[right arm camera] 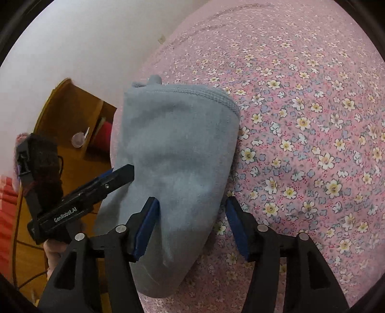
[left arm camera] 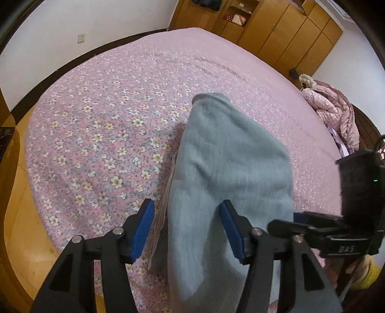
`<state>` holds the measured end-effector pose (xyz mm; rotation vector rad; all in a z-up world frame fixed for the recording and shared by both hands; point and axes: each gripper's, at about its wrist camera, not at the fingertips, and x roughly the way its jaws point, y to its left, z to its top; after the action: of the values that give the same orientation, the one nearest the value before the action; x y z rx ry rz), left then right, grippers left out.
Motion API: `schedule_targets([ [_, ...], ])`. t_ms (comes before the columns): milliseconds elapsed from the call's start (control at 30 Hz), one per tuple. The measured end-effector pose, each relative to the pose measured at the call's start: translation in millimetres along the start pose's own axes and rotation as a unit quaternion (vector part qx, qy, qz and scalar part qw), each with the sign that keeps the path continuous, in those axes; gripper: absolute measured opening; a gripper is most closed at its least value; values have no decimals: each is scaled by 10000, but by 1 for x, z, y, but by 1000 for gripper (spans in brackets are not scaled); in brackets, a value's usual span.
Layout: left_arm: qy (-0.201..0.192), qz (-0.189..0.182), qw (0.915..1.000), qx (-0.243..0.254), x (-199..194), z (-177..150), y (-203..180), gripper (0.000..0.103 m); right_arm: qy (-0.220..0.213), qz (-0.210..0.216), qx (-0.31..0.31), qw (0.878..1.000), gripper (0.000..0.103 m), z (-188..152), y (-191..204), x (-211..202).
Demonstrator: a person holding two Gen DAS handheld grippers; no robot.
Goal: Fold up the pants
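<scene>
The left gripper [left arm camera: 187, 228] stands released, its blue pads [left arm camera: 142, 231] spread with gaps to either side of the pants [left arm camera: 228, 173] that run up between them; no pad presses the cloth. The right gripper [right arm camera: 192, 226] is likewise released: the pants [right arm camera: 173, 156] pass between its pads, the left pad just at the fabric, the right pad [right arm camera: 237, 228] apart from it over the bedspread.

The grey-blue pants lie folded into a narrow stack on the pink flowered bed [left arm camera: 108, 108], stretching from 6 o'clock toward 12 in both views, the stitched hem at the far end.

Both grippers tilt steeply down at the near end of the stack, side by side. In the left view the right gripper [left arm camera: 312, 224] enters from 3 o'clock; in the right view the left gripper [right arm camera: 96, 192] enters from 9 o'clock.

At 12 to 1 o'clock a wardrobe [left arm camera: 276, 29] has open shelves holding boxes [left arm camera: 235, 18] and dark items. A pink jacket [left arm camera: 336, 110] lies at 3 o'clock.
</scene>
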<state>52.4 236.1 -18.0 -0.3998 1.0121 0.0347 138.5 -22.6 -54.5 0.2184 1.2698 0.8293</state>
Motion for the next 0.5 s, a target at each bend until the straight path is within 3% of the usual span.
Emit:
schedule_targets([
  [300,46,-520,9982,-281,11,3,10,61,-55,-5,-285,9996,49,7,17,11],
  [433,50,-655,9970,-410,11,0,10,55,-209,130,-360,9990,29,7,19,2],
  [500,9,-654,9970,-420,9,-1,7,49,-271,146,-440,9986,26,7,23,-3],
])
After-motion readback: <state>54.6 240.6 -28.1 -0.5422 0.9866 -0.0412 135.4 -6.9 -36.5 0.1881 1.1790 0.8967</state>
